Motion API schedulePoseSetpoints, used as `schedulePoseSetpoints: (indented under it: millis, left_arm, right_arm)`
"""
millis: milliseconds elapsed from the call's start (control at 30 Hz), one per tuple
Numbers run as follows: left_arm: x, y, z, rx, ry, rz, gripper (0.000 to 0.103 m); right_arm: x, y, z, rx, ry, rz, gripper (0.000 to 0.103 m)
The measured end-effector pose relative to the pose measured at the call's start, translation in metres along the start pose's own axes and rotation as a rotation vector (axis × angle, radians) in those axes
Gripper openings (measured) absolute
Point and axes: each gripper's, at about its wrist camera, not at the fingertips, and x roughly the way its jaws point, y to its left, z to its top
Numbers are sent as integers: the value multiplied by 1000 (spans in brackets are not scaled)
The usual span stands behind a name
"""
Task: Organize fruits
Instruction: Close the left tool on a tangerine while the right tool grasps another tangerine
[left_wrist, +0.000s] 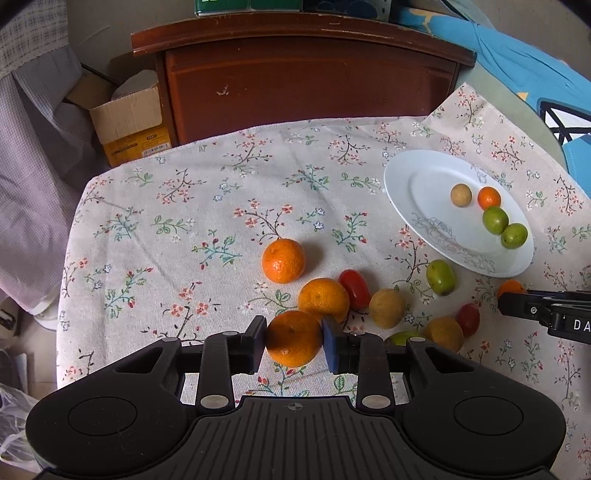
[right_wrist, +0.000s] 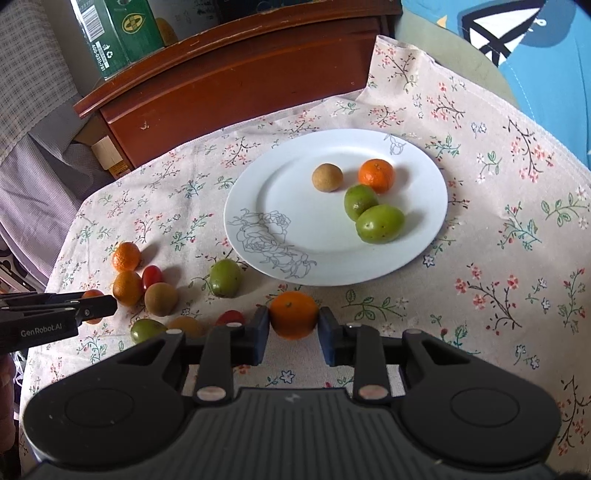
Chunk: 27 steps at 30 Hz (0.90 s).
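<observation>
The left gripper (left_wrist: 294, 338) was clamped on a tangerine (left_wrist: 294, 338), its fingers (left_wrist: 255, 343) pressed to both sides across the fruit's widest part, a hold that should keep a round thing from rolling out. That fruit sat at the near edge of a loose cluster on the cloth-covered table (left_wrist: 166, 206): two more tangerines (left_wrist: 283, 260), red tomatoes (left_wrist: 354, 288), brown fruits (left_wrist: 387, 308) and a green one (left_wrist: 440, 277).

The right gripper (right_wrist: 294, 319) likewise squeezed a small tangerine (right_wrist: 294, 314), just short of the near rim of the white plate (right_wrist: 280, 184). Whether either fruit rested on the cloth or hung just above it could not be told.

The plate already held a brown fruit (right_wrist: 327, 178), an orange one (right_wrist: 376, 175) and two green ones (right_wrist: 379, 223), bunched toward its far right side and leaving the middle and left bare. That suggested the plate was the collecting spot, with the job under halfway done. Both hands taking a fruit at once probably served to clear the pile faster; the right had the shorter trip, while the left would have to pass over the remaining cluster.
</observation>
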Motion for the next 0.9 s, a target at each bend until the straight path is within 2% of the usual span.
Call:
schedulePoseSetpoints:
  millis: [400, 567, 900]
  left_arm:
    - [-4, -14, 0, 33, -27, 3, 30]
    - [-10, -20, 8, 43, -64, -5, 30]
    - [-14, -45, 40, 55, -148, -81, 30]
  right_arm:
    - [-2, 6, 0, -8, -1, 32, 29]
    - [-7, 12, 4, -22, -28, 51, 29]
    - [-21, 11, 29, -30, -113, 65, 29]
